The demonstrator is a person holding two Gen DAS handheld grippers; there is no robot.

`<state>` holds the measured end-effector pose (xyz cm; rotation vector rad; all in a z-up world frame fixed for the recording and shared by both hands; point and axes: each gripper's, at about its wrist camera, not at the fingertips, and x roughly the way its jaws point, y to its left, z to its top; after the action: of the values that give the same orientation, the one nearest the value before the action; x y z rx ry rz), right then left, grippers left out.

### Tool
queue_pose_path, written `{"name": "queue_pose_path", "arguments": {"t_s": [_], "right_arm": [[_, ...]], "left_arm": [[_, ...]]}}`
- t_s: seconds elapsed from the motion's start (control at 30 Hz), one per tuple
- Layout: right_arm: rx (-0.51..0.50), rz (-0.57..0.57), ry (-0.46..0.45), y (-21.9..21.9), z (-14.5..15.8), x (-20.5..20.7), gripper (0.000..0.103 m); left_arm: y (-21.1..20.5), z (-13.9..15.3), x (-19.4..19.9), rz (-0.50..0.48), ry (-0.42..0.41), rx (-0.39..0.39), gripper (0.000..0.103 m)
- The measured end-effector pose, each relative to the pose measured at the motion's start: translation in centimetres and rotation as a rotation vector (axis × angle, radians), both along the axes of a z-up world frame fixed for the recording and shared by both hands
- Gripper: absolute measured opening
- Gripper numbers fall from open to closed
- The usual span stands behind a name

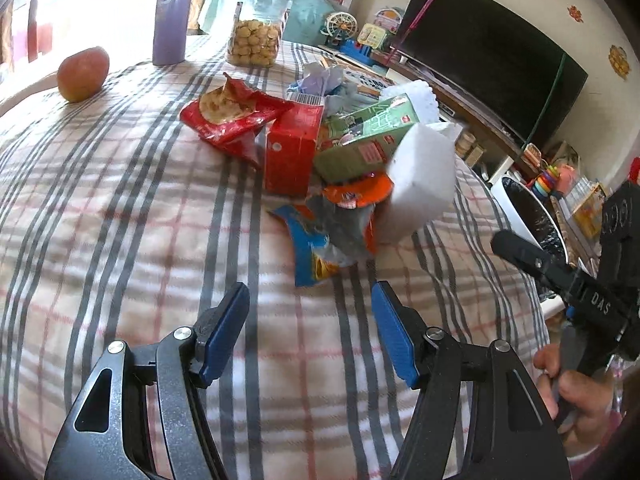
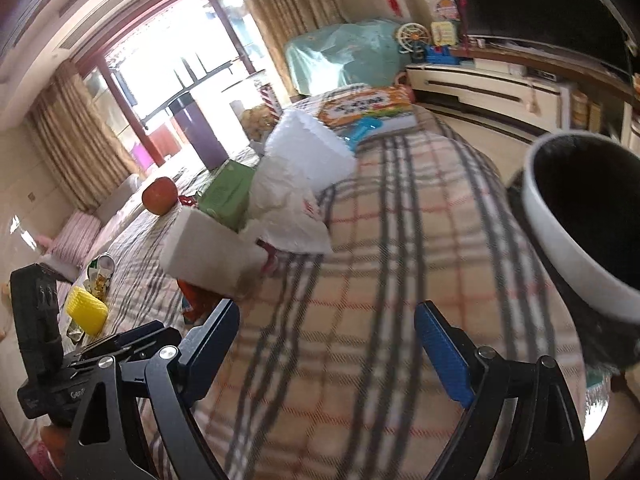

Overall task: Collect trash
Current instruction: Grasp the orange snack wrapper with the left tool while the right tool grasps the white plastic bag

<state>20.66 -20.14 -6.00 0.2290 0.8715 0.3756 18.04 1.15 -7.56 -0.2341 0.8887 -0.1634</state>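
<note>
A heap of trash lies on the plaid tablecloth (image 1: pixel 120 240): a torn red snack bag (image 1: pixel 232 116), a red carton (image 1: pixel 294 152), a green carton (image 1: pixel 364 140), a white block (image 1: pixel 420 184), an orange wrapper (image 1: pixel 356 194) and a blue wrapper (image 1: pixel 316 248). My left gripper (image 1: pixel 310 320) is open just short of the blue wrapper, with nothing between its blue pads. My right gripper (image 2: pixel 328 340) hangs open over bare cloth, right of the white block (image 2: pixel 212 252) and green carton (image 2: pixel 228 192). A white bin with a black liner (image 2: pixel 560 248) stands off the table's right edge.
An apple (image 1: pixel 83 74), a purple flask (image 1: pixel 174 12) and a biscuit jar (image 1: pixel 258 28) stand at the table's far side. A yellow object (image 2: pixel 86 312) lies near the left gripper's body (image 2: pixel 40 340). A television (image 1: pixel 488 52) and toys sit beyond the table.
</note>
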Motion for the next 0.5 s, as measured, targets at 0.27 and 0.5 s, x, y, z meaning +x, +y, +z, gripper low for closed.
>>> {"name": "queue_pose_path", "arguments": {"t_s": [0.27, 0.5], "right_arm": [[0.007, 0.065, -0.029, 2.8, -0.1, 4.3, 0.089], [-0.007, 0.099, 0.045, 4.6, -2.6, 7.4, 0.036]], "left_arm": [[-0.4, -0.2, 2.6, -0.024, 0.004, 0.013, 0.065], [-1.1, -0.7, 3.7, -0.035, -0.003, 0.027, 0.040]]}}
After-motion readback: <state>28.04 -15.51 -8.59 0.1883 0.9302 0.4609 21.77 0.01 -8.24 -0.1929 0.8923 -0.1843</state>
